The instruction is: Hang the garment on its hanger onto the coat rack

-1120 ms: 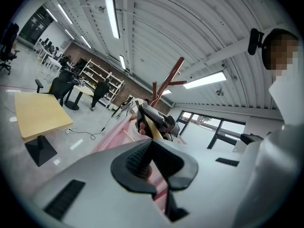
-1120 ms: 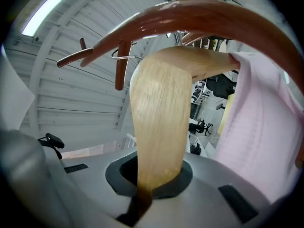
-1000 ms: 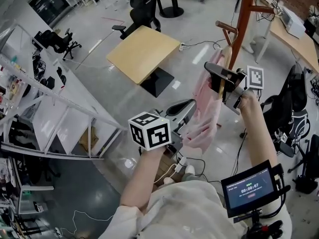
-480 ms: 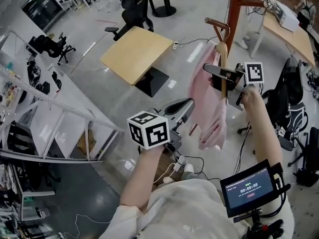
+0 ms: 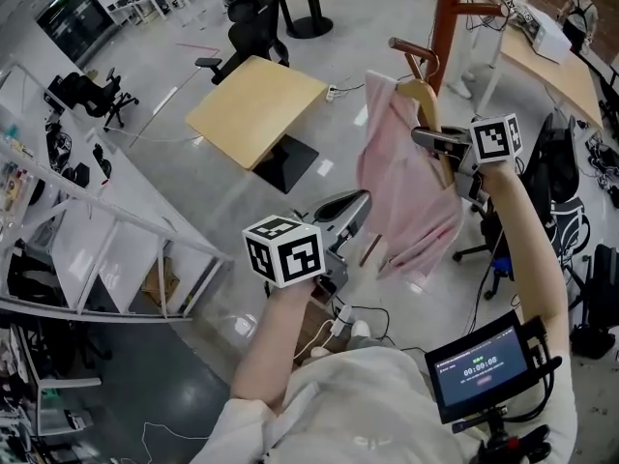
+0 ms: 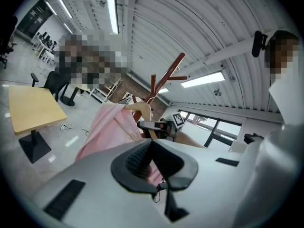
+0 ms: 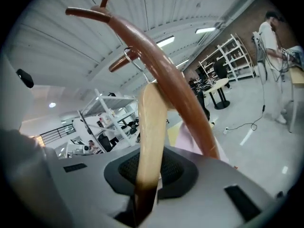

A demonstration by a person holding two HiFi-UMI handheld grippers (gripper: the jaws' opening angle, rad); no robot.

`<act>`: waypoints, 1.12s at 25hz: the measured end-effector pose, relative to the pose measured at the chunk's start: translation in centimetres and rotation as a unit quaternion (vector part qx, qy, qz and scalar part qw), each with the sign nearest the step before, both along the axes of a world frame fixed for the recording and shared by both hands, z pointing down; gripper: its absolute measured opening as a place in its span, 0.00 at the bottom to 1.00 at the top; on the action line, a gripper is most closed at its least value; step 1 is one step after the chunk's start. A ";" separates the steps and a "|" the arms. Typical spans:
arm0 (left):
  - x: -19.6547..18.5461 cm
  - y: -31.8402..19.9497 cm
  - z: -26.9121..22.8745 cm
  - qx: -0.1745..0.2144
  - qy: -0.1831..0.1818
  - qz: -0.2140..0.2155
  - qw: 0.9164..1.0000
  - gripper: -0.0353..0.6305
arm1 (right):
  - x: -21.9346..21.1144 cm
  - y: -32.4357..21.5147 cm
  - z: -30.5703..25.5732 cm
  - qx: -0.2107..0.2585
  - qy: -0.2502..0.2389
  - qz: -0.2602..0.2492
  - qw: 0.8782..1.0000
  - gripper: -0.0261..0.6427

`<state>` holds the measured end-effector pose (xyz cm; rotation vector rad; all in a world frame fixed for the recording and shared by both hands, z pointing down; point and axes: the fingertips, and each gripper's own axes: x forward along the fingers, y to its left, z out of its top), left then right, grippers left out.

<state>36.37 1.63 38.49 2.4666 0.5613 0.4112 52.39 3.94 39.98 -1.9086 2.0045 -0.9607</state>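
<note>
A timer of about 00:00:08 can be read on the small screen (image 5: 481,363) at the lower right. Black-and-white square markers are carried on both gripper cubes. The wooden hanger (image 5: 426,104) is clamped between the fingers of the right gripper (image 5: 430,141). Its long axis is tilted steeply, with the hook end raised toward a curved peg (image 5: 413,46) of the red-brown coat rack (image 5: 447,8). The metal hook (image 7: 135,63) is seen just beside that peg; whether it rests over it cannot be told. The pink garment (image 5: 406,187) is draped from the hanger, hanging down and leftward. The left gripper (image 5: 356,201) is held lower, near the hem, its fingers slightly parted with nothing between them.
</note>
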 end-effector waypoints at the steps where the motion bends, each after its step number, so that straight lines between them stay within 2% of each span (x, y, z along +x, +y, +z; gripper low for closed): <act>1: 0.1 0.0 0.0 -0.001 0.000 0.000 1.000 0.06 | 0.3 0.4 0.1 0.000 0.003 0.007 1.000 0.08; 5: 0.1 0.3 0.2 -0.003 -0.001 0.003 1.000 0.06 | 1.4 1.8 0.5 -0.007 0.013 0.038 0.999 0.11; 14: 0.6 1.5 0.2 -0.006 0.000 0.018 1.000 0.06 | 2.5 4.7 0.6 -0.047 0.089 0.066 0.993 0.11; 22: 0.9 1.3 0.9 -0.013 -0.001 0.020 1.000 0.06 | 2.0 5.9 0.5 -0.056 0.106 0.069 0.990 0.11; 28: 1.4 2.1 1.2 -0.015 -0.001 0.029 0.999 0.06 | 3.5 7.6 -0.3 -0.039 0.104 0.102 0.989 0.15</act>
